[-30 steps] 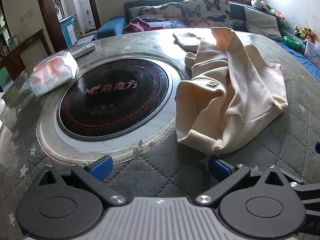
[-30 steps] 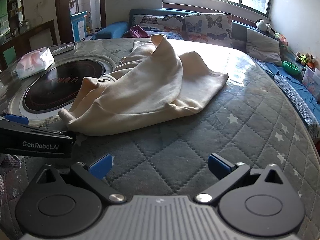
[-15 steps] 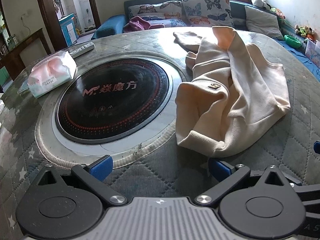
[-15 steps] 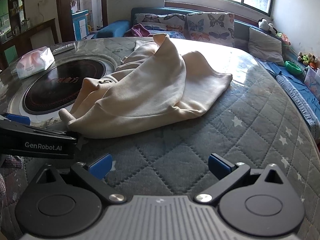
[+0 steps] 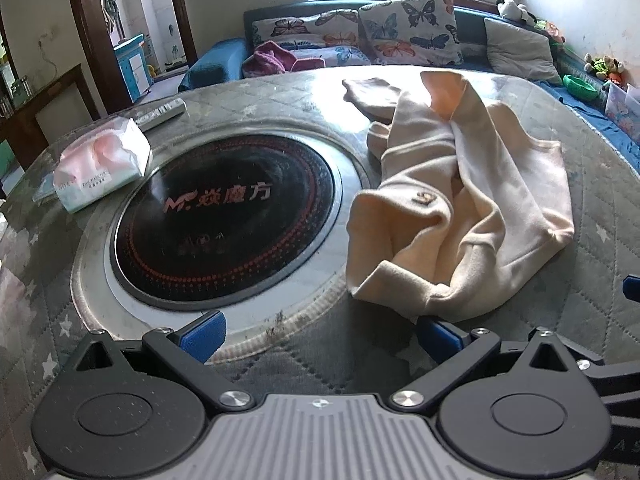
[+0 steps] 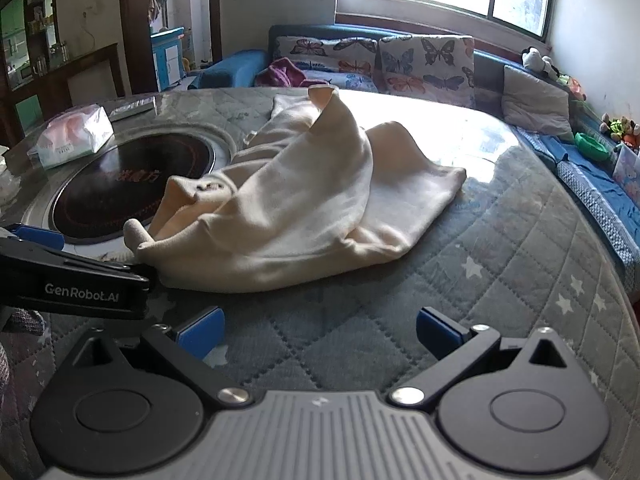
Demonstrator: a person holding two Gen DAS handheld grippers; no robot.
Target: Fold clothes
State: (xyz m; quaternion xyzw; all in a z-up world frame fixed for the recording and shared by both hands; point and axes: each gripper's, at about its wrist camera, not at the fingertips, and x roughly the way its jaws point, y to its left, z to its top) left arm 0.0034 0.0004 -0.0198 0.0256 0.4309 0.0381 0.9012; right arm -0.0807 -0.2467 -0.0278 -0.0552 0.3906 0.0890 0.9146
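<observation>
A cream garment point(image 5: 472, 208) lies crumpled on the round quilted table point(image 5: 592, 320), right of the black hob; in the right wrist view the garment point(image 6: 304, 208) sits ahead and left of centre. My left gripper point(image 5: 320, 338) is open, its right blue pad point(image 5: 438, 340) just short of the garment's near hem. My right gripper point(image 6: 318, 332) is open over bare quilt, a short way in front of the cloth. The left gripper's black body point(image 6: 76, 280) shows at the left edge of the right wrist view.
A black round hob point(image 5: 224, 220) is set in the table's middle. A tissue pack point(image 5: 100, 164) and a remote point(image 5: 160, 111) lie at the far left. A sofa with butterfly cushions point(image 5: 404, 32) stands behind. Toys and a green bowl point(image 6: 592, 146) sit at the right.
Both grippers have drawn slightly closer to the garment's near edge. The garment itself has not moved, and both grippers stay open.
</observation>
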